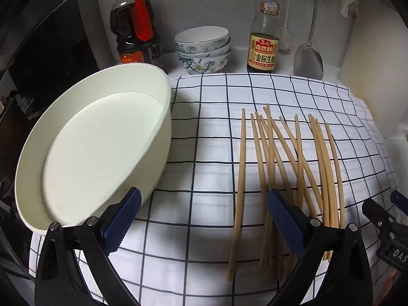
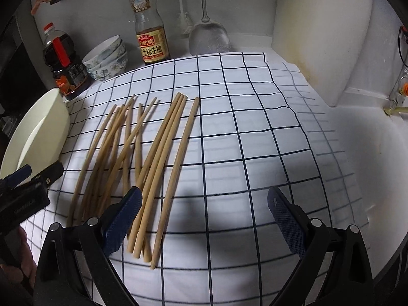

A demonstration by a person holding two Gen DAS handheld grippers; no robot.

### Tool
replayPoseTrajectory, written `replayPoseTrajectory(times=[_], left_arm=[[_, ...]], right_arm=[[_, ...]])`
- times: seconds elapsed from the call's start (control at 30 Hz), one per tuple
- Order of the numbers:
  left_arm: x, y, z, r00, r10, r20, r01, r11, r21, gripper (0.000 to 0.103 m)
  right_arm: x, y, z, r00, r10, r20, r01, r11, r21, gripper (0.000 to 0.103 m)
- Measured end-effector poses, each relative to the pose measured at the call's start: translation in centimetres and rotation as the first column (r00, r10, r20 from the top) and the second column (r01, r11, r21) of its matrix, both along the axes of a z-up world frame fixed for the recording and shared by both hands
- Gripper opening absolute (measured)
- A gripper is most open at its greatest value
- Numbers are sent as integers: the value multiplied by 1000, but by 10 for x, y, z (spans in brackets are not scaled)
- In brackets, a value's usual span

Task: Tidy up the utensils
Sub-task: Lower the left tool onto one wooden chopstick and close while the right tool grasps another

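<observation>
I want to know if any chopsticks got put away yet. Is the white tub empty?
Empty: the white tub shows only its bare floor, and the chopsticks all lie on the checked cloth.

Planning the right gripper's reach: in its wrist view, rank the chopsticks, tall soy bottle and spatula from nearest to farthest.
1. Chopsticks, just left, beside the left finger.
2. Tall soy bottle, far back, left of centre.
3. Spatula, at the back wall; too close to the bottle to call.

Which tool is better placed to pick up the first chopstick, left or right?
Right, probably. The right tool hangs open over the pale wooden chopsticks on the checked cloth; the open left tool sits nearer the cream round tub.
</observation>
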State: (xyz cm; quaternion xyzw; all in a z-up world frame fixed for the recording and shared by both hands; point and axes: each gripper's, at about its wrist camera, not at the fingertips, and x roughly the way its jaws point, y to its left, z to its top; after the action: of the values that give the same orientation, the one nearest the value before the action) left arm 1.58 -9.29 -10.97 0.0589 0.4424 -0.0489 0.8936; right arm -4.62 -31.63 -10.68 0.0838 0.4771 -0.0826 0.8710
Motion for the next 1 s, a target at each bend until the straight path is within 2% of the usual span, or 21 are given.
replayPoseTrajectory(times=[0.17, 0.4, 0.63, 0.73, 0.87, 1.0], left_arm=[[8, -13, -13, 999, -38, -4, 38, 999, 20, 97], [12, -24, -24, 997, -74, 0, 73, 996, 52, 97], [14, -24, -34, 997, -68, -21, 68, 997, 43, 96], [17, -24, -41, 997, -51, -54, 53, 998, 38, 95], [21, -15, -45, 996, -12, -94, 8, 999, -34, 91], [19, -14, -44, 996, -9, -85, 6, 1000, -31, 86]], right_arm=[[15, -2, -14, 999, -49, -12, 49, 998, -28, 94], [30, 0, -30, 997, -58, -47, 54, 995, -82, 94], [33, 4, -36, 998, -42, -52, 36, 992, -117, 94], [33, 6, -37, 998, -34, -53, 27, 991, -131, 94], [32, 4, -37, 998, -31, -46, 25, 991, -131, 93], [31, 3, -37, 999, -27, -41, 22, 992, -128, 93]])
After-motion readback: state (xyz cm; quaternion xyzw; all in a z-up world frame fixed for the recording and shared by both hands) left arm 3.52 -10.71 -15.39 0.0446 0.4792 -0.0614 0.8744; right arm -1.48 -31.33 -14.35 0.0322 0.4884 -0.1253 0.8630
